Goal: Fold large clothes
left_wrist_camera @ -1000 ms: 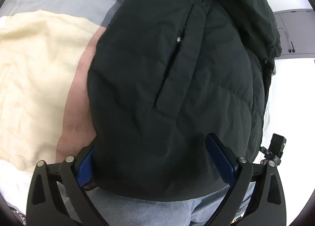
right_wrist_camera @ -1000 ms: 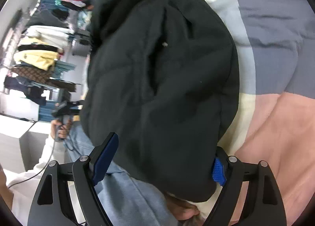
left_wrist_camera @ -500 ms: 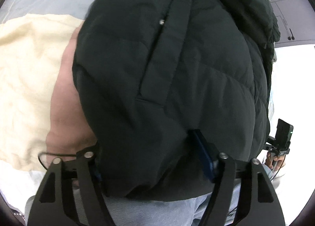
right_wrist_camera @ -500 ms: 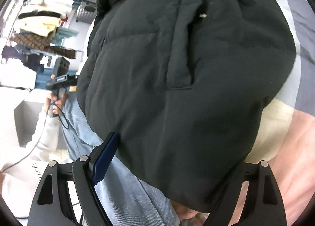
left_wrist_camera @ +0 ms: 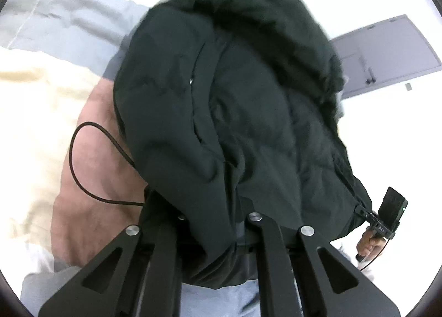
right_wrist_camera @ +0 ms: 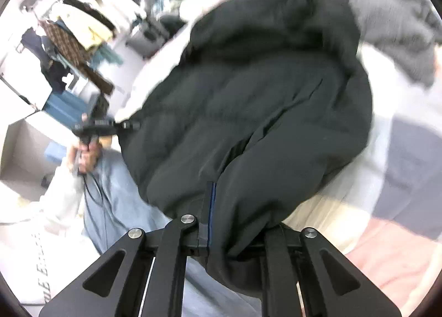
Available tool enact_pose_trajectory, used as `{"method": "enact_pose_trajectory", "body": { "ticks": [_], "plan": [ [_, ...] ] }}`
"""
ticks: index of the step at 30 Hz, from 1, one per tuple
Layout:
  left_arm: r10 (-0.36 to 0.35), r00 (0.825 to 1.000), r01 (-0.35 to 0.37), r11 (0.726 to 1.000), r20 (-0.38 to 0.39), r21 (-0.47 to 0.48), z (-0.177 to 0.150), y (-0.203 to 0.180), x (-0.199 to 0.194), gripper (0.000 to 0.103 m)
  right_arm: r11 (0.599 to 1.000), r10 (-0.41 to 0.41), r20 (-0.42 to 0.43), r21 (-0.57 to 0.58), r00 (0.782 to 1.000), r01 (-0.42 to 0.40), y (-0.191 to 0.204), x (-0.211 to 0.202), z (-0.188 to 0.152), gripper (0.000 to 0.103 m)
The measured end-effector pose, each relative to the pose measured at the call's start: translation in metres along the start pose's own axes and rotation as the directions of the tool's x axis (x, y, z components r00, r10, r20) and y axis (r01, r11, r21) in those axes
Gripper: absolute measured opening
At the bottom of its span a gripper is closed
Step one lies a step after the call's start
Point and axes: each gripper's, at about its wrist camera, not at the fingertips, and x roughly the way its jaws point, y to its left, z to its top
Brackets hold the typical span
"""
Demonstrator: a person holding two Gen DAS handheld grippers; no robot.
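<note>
A large black padded jacket fills both views and lies over a bed with a cream, pink and grey cover. My left gripper is shut on the jacket's near hem, and the fabric bunches over its fingers. My right gripper is shut on the hem at the other side, with a blue pad showing against the cloth. The hem is lifted off the bed. The right hand with its gripper shows at the left view's right edge. The left hand with its gripper shows in the right view.
A thin black cable loops over the pink part of the cover. A grey knit garment lies on the bed beyond the jacket. A rack of hanging clothes stands at the back left. My blue jeans are below.
Both grippers have closed on the jacket's hem and risen, pulling it up off the bed. The jacket now bunches toward the fingers, and the right view has rolled.
</note>
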Motion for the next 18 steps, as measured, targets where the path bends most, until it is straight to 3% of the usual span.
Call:
{"method": "enact_pose_trajectory", "body": {
  "ticks": [7, 18],
  "plan": [
    [-0.080, 0.991, 0.078, 0.997, 0.110, 0.023, -0.006, -0.022, -0.045, 0.005, 0.998, -0.044, 0.141, -0.027, 0.989, 0.048, 0.032, -0.048, -0.005, 0.006],
    [-0.151, 0.979, 0.149, 0.989, 0.138, 0.025, -0.048, -0.025, -0.125, 0.004, 0.998, -0.031, 0.273, 0.064, 0.961, 0.014, 0.052, -0.101, -0.062, 0.006]
  ]
}}
